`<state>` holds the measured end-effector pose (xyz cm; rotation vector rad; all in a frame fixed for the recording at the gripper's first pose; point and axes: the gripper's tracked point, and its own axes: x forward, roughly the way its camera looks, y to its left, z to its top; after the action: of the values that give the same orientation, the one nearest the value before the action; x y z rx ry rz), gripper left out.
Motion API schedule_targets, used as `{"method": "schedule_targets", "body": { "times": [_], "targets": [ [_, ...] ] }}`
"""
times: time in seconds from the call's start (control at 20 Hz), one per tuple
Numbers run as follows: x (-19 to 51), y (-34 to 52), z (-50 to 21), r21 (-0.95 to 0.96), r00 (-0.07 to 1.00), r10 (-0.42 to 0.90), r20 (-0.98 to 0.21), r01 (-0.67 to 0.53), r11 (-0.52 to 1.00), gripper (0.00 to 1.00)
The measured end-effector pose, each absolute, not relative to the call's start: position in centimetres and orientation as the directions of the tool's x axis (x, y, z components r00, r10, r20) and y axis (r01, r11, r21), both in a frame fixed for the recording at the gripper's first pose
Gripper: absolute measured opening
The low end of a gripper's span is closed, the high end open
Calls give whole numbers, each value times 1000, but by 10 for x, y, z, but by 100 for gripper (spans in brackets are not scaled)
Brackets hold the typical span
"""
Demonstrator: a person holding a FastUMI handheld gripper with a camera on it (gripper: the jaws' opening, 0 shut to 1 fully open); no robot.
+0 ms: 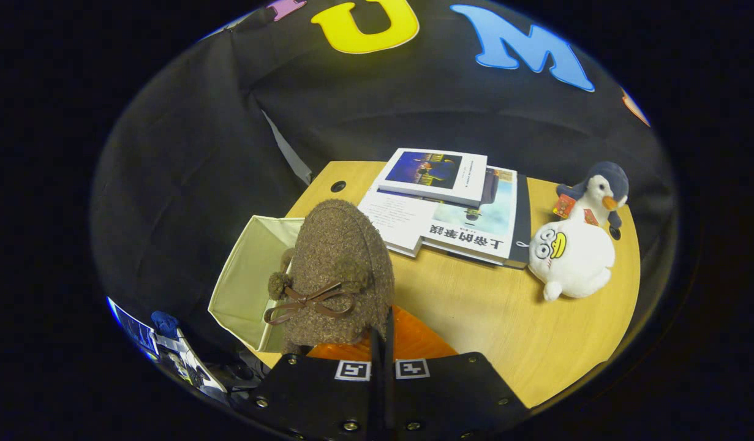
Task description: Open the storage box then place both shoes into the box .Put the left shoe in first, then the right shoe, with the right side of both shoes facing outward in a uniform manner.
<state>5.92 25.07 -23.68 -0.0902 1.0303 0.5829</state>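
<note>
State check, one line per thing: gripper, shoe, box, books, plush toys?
Gripper: fingers closed together at the shoe's heel edge, gripping it.
Brown fuzzy shoe with bow and pompoms: held up, toe pointing away, over the box's edge.
Cream fabric storage box: open, inside looks bare.
Stack of books: closed, lying flat on the wooden table.
White plush duck and penguin plush: resting together beside the books.

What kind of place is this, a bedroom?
Probably a staged booth, not a bedroom: a small wooden desk against black cloth, holding books, plush toys and a box. The claw grips a slipper.
</note>
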Motion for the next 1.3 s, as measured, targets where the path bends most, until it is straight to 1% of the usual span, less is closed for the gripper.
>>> {"method": "schedule_targets", "body": {
  "times": [0.3, 0.5, 0.7, 1.0, 1.3],
  "targets": [
    [68, 323, -232, 225, 355, 463, -812, -541, 811, 1],
    [63, 379, -232, 257, 313, 512, -800, -592, 764, 1],
    [55, 419, -248, 258, 269, 509, -818, -619, 742, 0],
    [40, 451, -272, 272, 203, 496, -844, -635, 723, 1],
    [32, 463, -292, 232, 197, 460, -866, -656, 718, 1]
  ]
}}
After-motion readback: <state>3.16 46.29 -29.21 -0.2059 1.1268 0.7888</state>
